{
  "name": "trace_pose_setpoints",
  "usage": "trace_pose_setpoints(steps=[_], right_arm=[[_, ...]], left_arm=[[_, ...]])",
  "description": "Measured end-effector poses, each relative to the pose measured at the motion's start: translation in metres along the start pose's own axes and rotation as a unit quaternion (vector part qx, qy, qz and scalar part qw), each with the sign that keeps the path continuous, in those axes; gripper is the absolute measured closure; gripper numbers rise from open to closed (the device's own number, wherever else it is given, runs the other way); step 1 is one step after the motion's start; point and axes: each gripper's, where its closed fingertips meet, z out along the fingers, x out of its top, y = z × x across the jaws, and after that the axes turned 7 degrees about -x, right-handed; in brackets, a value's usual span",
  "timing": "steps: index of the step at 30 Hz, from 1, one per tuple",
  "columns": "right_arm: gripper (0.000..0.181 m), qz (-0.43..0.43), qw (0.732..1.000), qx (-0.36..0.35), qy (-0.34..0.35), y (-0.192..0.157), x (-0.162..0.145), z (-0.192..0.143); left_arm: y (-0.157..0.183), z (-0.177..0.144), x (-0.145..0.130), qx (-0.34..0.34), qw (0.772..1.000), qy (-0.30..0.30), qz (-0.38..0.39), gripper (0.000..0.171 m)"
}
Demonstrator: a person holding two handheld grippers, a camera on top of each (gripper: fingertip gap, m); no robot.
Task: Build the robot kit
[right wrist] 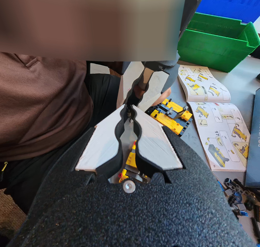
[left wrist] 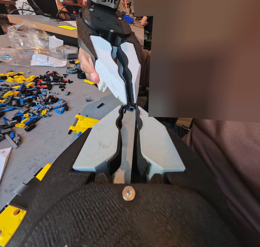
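In the left wrist view my two grippers meet tip to tip above the grey table (left wrist: 46,148). My right gripper (left wrist: 130,104) comes down from the top and is shut on a small dark grey tube-shaped connector (left wrist: 131,108) with a black pin (left wrist: 125,111) at its side. My left gripper (left wrist: 129,107) has its jaws a narrow gap apart, closed about that same piece at the tips. In the right wrist view my right gripper (right wrist: 128,106) pinches the small piece (right wrist: 128,113), and my left gripper (right wrist: 131,104) reaches in from above.
A heap of loose yellow, blue, black and grey pieces (left wrist: 28,99) lies left, with a yellow frame part (left wrist: 84,123) and a clear plastic bag (left wrist: 28,39). A yellow-and-black assembly (right wrist: 171,116), an open instruction booklet (right wrist: 219,127) and a green bin (right wrist: 218,43) lie right. A person's brown shirt (right wrist: 42,106) is close. Both grippers' tips are close together, under 4 cm apart.
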Motion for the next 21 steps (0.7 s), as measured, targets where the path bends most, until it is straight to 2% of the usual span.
trace_pose_setpoints(steps=[3, 5, 7, 9, 11, 13, 16, 21], right_arm=[[0.179, 0.011, 0.999, -0.025, -0.027, 0.008, -0.006, 0.000], [0.172, 0.031, 0.998, -0.047, -0.032, 0.014, -0.006, -0.003], [0.162, 0.062, 0.993, -0.087, -0.043, 0.023, -0.010, -0.015], [0.162, 0.102, 0.982, -0.146, -0.055, 0.030, -0.022, -0.037], [0.165, 0.149, 0.960, -0.216, -0.094, 0.032, -0.052, -0.064], [0.166, 0.180, 0.930, -0.282, -0.153, 0.027, -0.096, -0.088], [0.165, 0.222, 0.893, -0.332, -0.208, 0.016, -0.148, -0.104], [0.167, 0.244, 0.888, -0.335, -0.202, 0.011, -0.168, -0.096]], left_arm=[[-0.010, -0.002, -0.004, 0.040, 0.999, -0.012, -0.004, 0.158], [-0.017, -0.005, -0.004, 0.066, 0.998, -0.007, -0.008, 0.158], [-0.023, -0.009, -0.006, 0.096, 0.995, -0.014, -0.006, 0.158], [-0.024, -0.013, -0.009, 0.116, 0.993, -0.019, 0.004, 0.158], [-0.022, -0.018, -0.012, 0.133, 0.991, -0.024, 0.018, 0.158], [-0.018, -0.020, -0.016, 0.141, 0.989, -0.032, 0.026, 0.158], [-0.011, -0.022, -0.022, 0.147, 0.988, -0.039, 0.029, 0.157], [-0.003, -0.024, -0.029, 0.152, 0.987, -0.042, 0.018, 0.158]])
